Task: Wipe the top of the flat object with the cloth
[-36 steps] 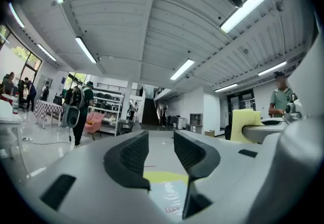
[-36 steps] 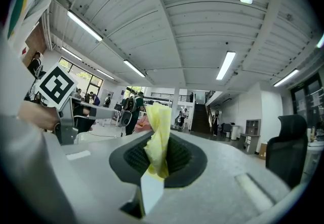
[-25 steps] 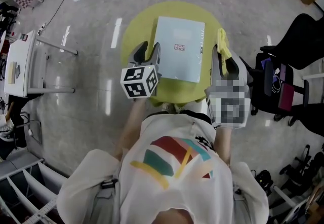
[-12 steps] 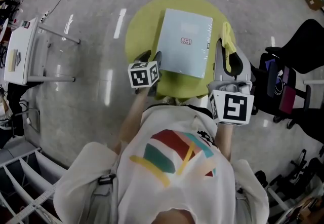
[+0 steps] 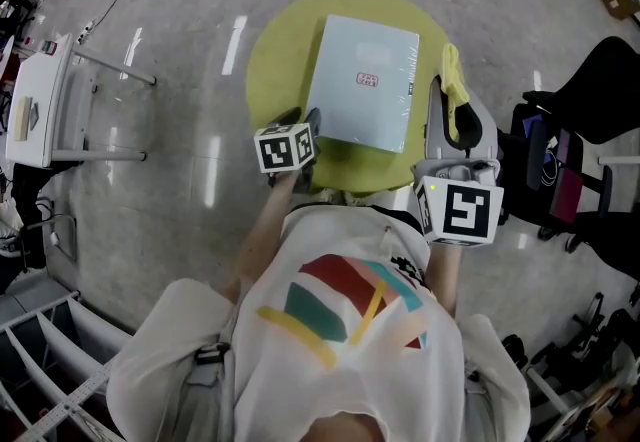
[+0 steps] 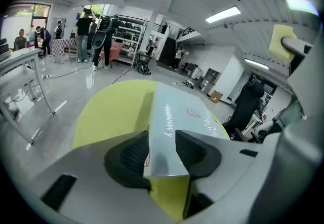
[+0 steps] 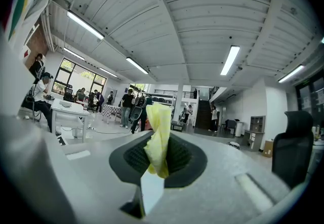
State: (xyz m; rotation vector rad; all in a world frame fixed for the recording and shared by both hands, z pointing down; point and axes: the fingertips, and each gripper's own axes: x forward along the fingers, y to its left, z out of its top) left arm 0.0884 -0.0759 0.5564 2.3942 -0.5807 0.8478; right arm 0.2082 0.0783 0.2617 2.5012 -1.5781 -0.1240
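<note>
The flat pale-blue rectangular object [image 5: 362,82] lay on a round yellow-green table [image 5: 275,70], which stood on a glossy grey floor [image 5: 180,160] in an open hall, with a white desk [image 5: 40,115] to the left and a black office chair [image 5: 590,120] to the right. The left gripper [image 5: 300,118] had its jaws drawn narrow on the object's near left corner [image 6: 172,121]. The right gripper [image 5: 450,125] was raised beside the table's right edge, clamping a crumpled yellow cloth [image 7: 159,137]. There was one object, one cloth and two grippers.
</note>
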